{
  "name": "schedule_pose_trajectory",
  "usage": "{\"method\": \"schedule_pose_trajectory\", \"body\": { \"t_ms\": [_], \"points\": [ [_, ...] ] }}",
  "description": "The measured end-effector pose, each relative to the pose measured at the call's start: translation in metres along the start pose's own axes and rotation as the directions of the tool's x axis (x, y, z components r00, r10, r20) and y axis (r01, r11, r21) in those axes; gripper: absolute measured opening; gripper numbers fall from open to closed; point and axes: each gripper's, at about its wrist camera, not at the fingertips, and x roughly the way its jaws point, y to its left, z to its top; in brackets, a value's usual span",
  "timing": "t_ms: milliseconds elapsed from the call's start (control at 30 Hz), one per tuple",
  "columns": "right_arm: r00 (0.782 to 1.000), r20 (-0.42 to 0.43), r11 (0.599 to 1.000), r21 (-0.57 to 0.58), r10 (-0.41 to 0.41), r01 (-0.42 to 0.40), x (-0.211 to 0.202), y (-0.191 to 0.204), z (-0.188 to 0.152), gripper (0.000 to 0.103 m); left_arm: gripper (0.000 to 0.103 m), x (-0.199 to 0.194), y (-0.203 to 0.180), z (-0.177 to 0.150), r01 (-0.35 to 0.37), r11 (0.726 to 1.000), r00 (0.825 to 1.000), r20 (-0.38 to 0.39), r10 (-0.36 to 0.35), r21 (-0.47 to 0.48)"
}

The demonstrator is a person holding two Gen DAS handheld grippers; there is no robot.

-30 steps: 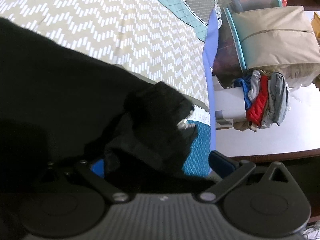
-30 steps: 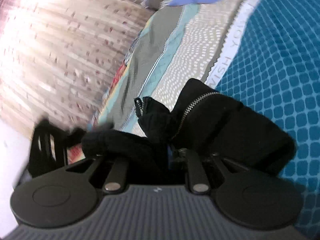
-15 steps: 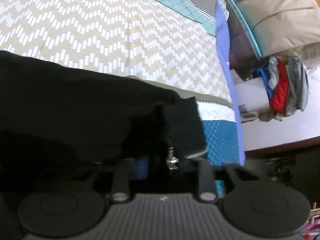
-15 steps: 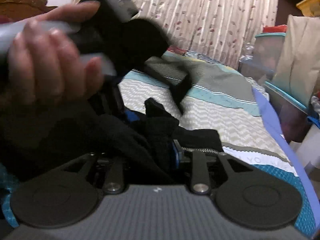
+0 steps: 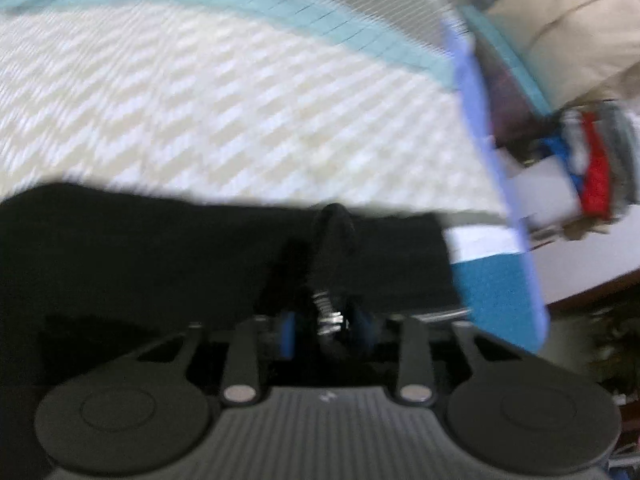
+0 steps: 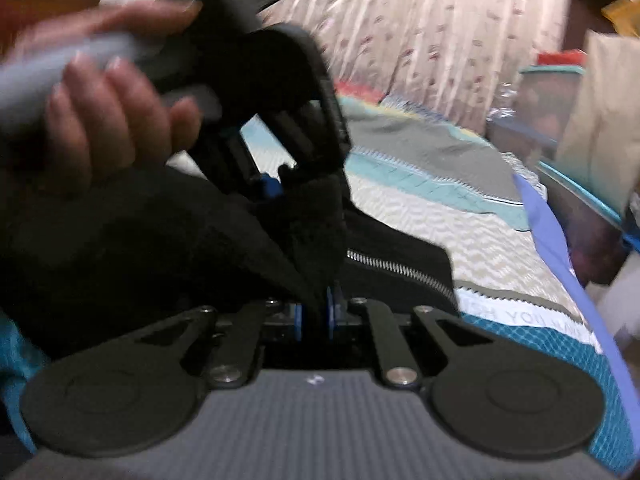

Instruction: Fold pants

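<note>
Black pants (image 5: 160, 248) lie bunched at the near end of the bed, the silver zipper (image 6: 400, 270) running along their edge. In the left wrist view my left gripper (image 5: 324, 330) has a fold of the fabric with a zipper piece (image 5: 329, 312) between its blue pads; its jaws are opening a little but still pinch the fold. In the right wrist view my right gripper (image 6: 315, 314) is closing tight on a black ridge of the pants (image 6: 120, 232). Just beyond it a person's hand (image 6: 108, 120) holds the left gripper (image 6: 280, 184), with fabric tented up to it.
The quilt (image 5: 240, 100) has a beige chevron field, teal and grey bands and a blue edge (image 5: 480, 140). Past that edge stand a stack of folded clothes (image 5: 592, 168), a beige bag (image 5: 580, 28) and a plastic bin (image 6: 532, 120). Curtains (image 6: 440, 40) hang behind.
My left gripper went from wide open around the bunch to narrow on a fold. The right wrist view rolled upright and now faces the left gripper. Both views are blurred by motion.
</note>
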Motion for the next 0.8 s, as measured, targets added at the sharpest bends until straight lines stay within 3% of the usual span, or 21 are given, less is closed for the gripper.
{"method": "schedule_pose_trajectory", "body": {
  "t_ms": [67, 167, 300, 400, 567, 667, 800],
  "points": [
    [0.999, -0.026, 0.999, -0.036, -0.025, 0.025, 0.0, 0.007, -0.003, 0.027, 0.044, -0.007, 0.009, -0.006, -0.002, 1.0, 1.0, 0.005, 0.002, -0.022],
    [1.0, 0.013, 1.0, -0.023, -0.018, 0.018, -0.02, 0.005, -0.001, 0.042, 0.051, -0.032, 0.017, -0.015, 0.027, 1.0, 0.999, 0.032, -0.026, -0.01],
    [0.999, 0.041, 1.0, 0.015, -0.012, 0.012, -0.043, 0.003, 0.006, 0.042, 0.051, -0.088, 0.035, -0.037, 0.015, 0.998, 0.993, 0.115, -0.021, 0.058],
    [0.996, 0.064, 0.994, 0.083, 0.059, -0.064, -0.053, 0.007, 0.014, 0.042, 0.051, -0.131, 0.061, -0.059, -0.037, 0.996, 0.984, 0.174, 0.023, 0.076],
    [0.974, 0.051, 0.962, 0.152, 0.221, -0.226, -0.04, 0.031, 0.037, 0.042, 0.053, -0.202, 0.138, -0.113, -0.126, 0.992, 0.957, 0.259, 0.13, -0.032],
    [0.952, 0.014, 0.94, 0.16, 0.304, -0.303, -0.03, 0.064, 0.053, 0.042, 0.057, -0.246, 0.187, -0.15, -0.147, 0.978, 0.93, 0.316, 0.188, -0.15],
    [0.908, -0.025, 0.895, 0.184, 0.417, -0.406, -0.01, 0.096, 0.083, 0.042, 0.059, -0.294, 0.241, -0.19, -0.138, 0.94, 0.881, 0.394, 0.261, -0.313]
  ]
}}
